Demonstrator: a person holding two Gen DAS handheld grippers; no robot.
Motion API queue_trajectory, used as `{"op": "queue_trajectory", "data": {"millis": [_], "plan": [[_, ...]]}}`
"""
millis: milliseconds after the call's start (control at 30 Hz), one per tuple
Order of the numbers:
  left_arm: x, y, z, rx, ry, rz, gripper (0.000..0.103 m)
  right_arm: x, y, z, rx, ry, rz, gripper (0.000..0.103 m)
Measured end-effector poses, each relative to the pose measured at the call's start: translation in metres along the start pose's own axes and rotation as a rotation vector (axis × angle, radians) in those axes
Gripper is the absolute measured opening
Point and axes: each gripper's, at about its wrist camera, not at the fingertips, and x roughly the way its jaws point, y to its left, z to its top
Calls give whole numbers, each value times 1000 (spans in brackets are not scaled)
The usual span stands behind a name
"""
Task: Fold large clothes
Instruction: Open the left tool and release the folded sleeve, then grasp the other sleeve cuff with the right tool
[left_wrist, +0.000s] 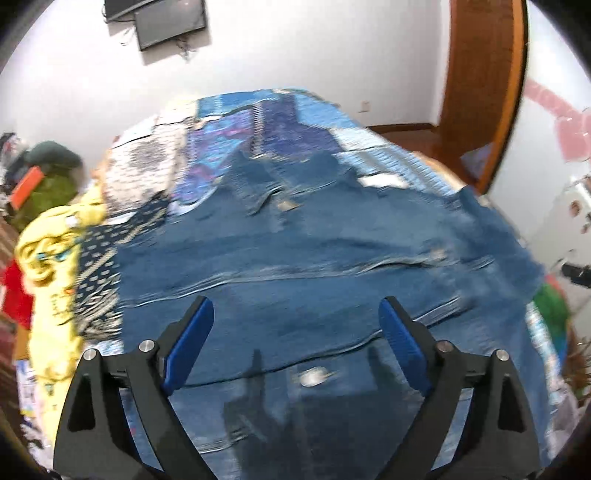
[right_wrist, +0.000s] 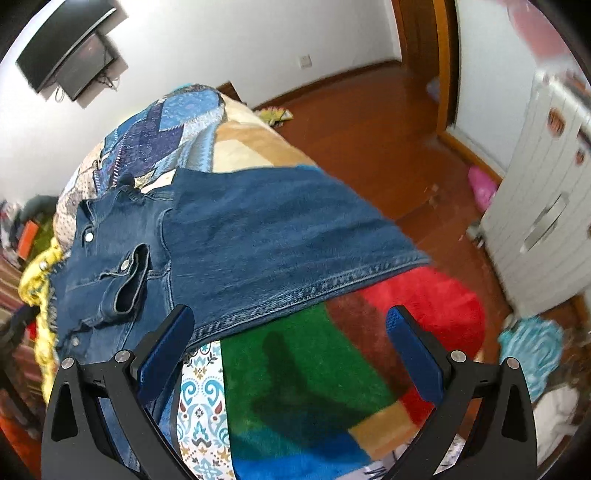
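A bedroom with white walls, a reddish wooden floor (right_wrist: 369, 122) and a bed (right_wrist: 236, 144) that fills the middle of it, covered in a blue patchwork quilt (left_wrist: 273, 122). On the quilt lies a denim jacket (right_wrist: 258, 236), spread flat across the near half of the bed, its hem toward the foot and reaching the edge of the mattress on the side next to the open floor. One sleeve is folded in over the front, the cuff (right_wrist: 127, 284) lying open with a metal snap button beside it. The left wrist view is smeared with blur, so the seams and a pale button there are only roughly legible.

The left claw (left_wrist: 297, 343) hovers above the denim with its blue pads set wide apart and nothing between them; the cloth lies below, not pinched. The right claw (right_wrist: 290, 347) is likewise spread wide with nothing held, over the jacket's hem, where the denim gives way to a striped fleece blanket (right_wrist: 303, 376) in green, brown and red.

Beside the jacket, on the side away from the floor, a yellow garment (left_wrist: 51, 280) lies bunched up, with a dark dotted cloth (left_wrist: 99, 254) between it and the denim. Beyond those sits a green heap (left_wrist: 51, 184) with something orange. Two dark screens (left_wrist: 166, 22) hang on the far wall, a wooden door frame (left_wrist: 484, 85) stands by the corner, and a white cabinet (right_wrist: 535, 206) stands on the floor side.
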Motion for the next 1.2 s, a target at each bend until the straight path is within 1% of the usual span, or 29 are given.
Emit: {"op": "queue_trajectory", "data": {"millis": [33,133,233,367,400,500,567,667,700,733,767,800,833,933,1000,1133,1200], "plan": [[2,6,-6,-2,13,20,91,6,-4,1,20,15,17,103],[9,19,-22,-33,53,43,91,21,-18,1,93,48,89,103],[15,29,-36,-84,85,43,91,39,-33,3,171,83,144,103],[19,39,-47,-155,107,26,91,53,-48,11,255,81,208,103],[20,40,-48,-175,112,16,91,57,-52,14,277,73,207,103],[25,46,-52,-232,129,10,91,70,-57,23,308,65,165,103],[27,48,-54,-262,138,4,91,75,-55,31,303,53,112,100],[25,49,-56,-267,139,7,91,76,-49,37,297,35,48,84],[24,50,-57,-265,137,11,91,73,-50,38,300,24,30,69],[22,50,-57,-265,133,14,91,69,-51,39,312,6,6,51],[20,51,-58,-266,130,16,91,67,-53,40,322,-4,-6,42],[19,52,-58,-268,127,17,91,62,-55,41,339,-16,-18,28],[17,53,-59,-268,122,18,91,56,-56,42,355,-26,-17,20],[10,55,-60,-263,106,23,91,36,-55,48,352,-75,5,12],[4,56,-60,-257,92,28,91,18,-46,54,317,-121,23,11],[-8,58,-61,-241,63,28,91,-19,-7,74,215,-210,69,9],[-14,59,-62,-234,50,30,91,-43,21,81,149,-253,121,9]]}}
